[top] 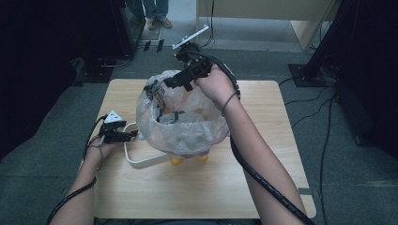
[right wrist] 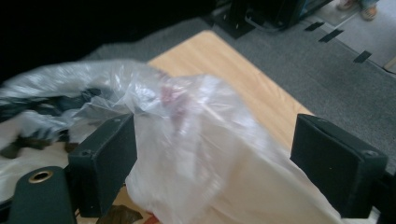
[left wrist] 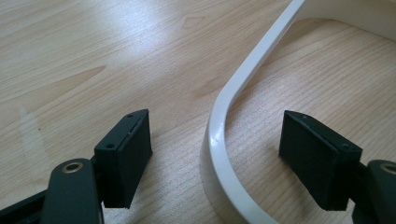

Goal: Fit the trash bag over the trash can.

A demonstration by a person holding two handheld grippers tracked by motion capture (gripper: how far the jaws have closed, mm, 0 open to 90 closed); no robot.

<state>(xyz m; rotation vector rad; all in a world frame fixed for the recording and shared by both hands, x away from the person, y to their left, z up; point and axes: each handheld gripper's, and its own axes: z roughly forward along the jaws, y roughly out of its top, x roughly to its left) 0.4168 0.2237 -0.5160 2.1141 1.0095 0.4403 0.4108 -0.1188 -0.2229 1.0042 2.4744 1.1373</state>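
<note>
On a wooden tabletop, a clear bag lines a white frame. The left tool, jaws apart, straddles the frame's rail, likely to steady it. The right tool, released, brackets the bag's rim, probably to pull it.

Counter: pale wood, visible grain, smooth with a soft sheen where light falls. White frame: looks like glossy plastic, smooth, rounded edge catching highlights. Bag: thin clear plastic film, crinkled, cloudy in the folds, faintly shiny. Pads of the right tongs: matt black, rubbery-looking, flat-faced, with small screw holes. Brass-coloured metal ring in the arm. Floor: grey carpet, rough, dull.
</note>
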